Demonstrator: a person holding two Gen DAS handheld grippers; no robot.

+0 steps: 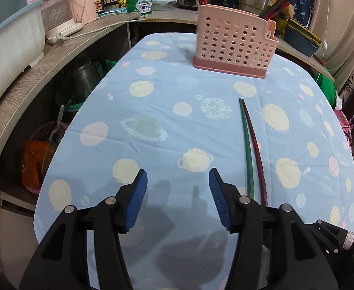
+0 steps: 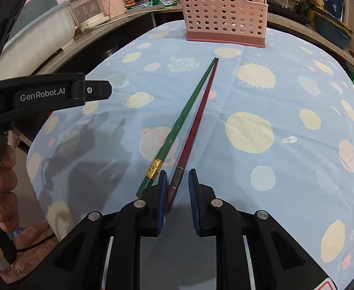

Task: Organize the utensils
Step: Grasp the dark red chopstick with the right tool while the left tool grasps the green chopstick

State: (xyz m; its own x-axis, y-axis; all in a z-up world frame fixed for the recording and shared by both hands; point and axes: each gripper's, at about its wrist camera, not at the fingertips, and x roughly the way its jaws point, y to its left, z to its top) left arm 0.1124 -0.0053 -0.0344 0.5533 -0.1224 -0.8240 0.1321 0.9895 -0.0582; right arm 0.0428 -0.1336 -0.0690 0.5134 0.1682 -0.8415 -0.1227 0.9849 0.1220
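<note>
Nearest the left wrist camera, the left gripper [image 1: 178,186] hangs low over the table [image 1: 152,111], its two blue ribbed pads [image 1: 138,200] spread wide with only the planet-print cloth between them. Just to the right of its right finger lie two chopsticks side by side, the green chopstick [image 1: 247,149] on the left and the dark red chopstick [image 1: 255,145] on the right; their tips nearly meet at the far end and both run back toward the camera until the gripper body hides their thick ends. Well beyond them, toward the far edge of the table, stands the pink perforated utensil holder [image 1: 235,41], upright, with more chopsticks poking from it (red ones at the back left, mixed colours at the right). A grey shelf [image 1: 22,91] curves along the left with a pink kettle [image 1: 85,2] on it.

In the right wrist view, the right gripper [image 2: 177,181] sits down at the cloth with its pads partly apart, straddling the thick end of the dark red chopstick [image 2: 196,125]; a gap shows on the right side, so it is not clamped. The green chopstick [image 2: 177,125] lies just outside the left finger, its gold band beside the pad. Both point at the utensil holder [image 2: 223,14] across the table [image 2: 298,111]. The left gripper's black body [image 2: 46,94] enters from the left, with fingers [image 2: 1,181] of the left hand below it.
</note>
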